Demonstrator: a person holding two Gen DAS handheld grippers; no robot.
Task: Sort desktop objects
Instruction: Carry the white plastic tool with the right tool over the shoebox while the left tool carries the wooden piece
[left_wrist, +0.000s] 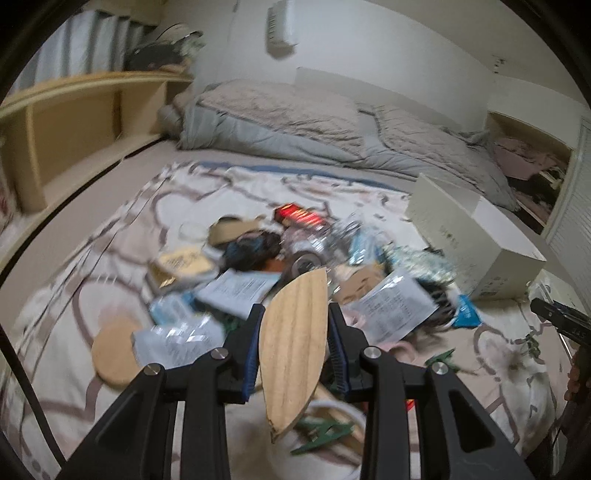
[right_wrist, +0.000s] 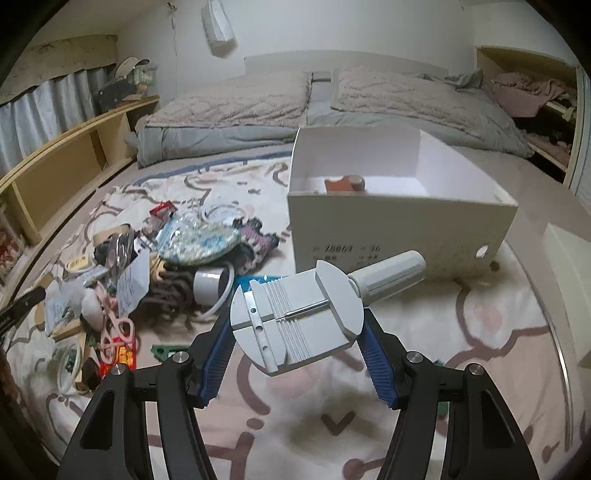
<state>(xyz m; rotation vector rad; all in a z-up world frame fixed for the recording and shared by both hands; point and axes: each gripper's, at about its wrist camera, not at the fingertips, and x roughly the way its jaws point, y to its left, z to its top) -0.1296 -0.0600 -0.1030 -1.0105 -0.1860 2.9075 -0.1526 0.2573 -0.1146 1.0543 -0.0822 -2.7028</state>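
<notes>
Wooden leaf-shaped board sits edge-on between the blue pads of the left gripper, jaws drawn in as far as they go and pinching it across its narrow width. It hangs clear above the clutter pile on the patterned blanket. Left view is motion-blurred.

Right gripper holds a grey plastic watch-strap tool, jaws about half spread, pads pressing its round base from both sides; the knurled knob sticks out toward 2 o'clock. White cardboard box stands just beyond, at 1 o'clock, open on top, with a brown item already on its floor.

Step in hand, as I judge it: carry both items to the box and drop them in.
- Lift the tool above the near wall before moving forward; the knob could catch the rim.
- Board is gripped low on its length, so it may pivot; keep the wrist steady, release low inside.
- Take the hands in one at a time to avoid a clash over the opening.

Writing: box front reads roughly "ZBB63" and "36", with smaller characters illegible. Printed paper slips in the pile are too blurred to read.
</notes>
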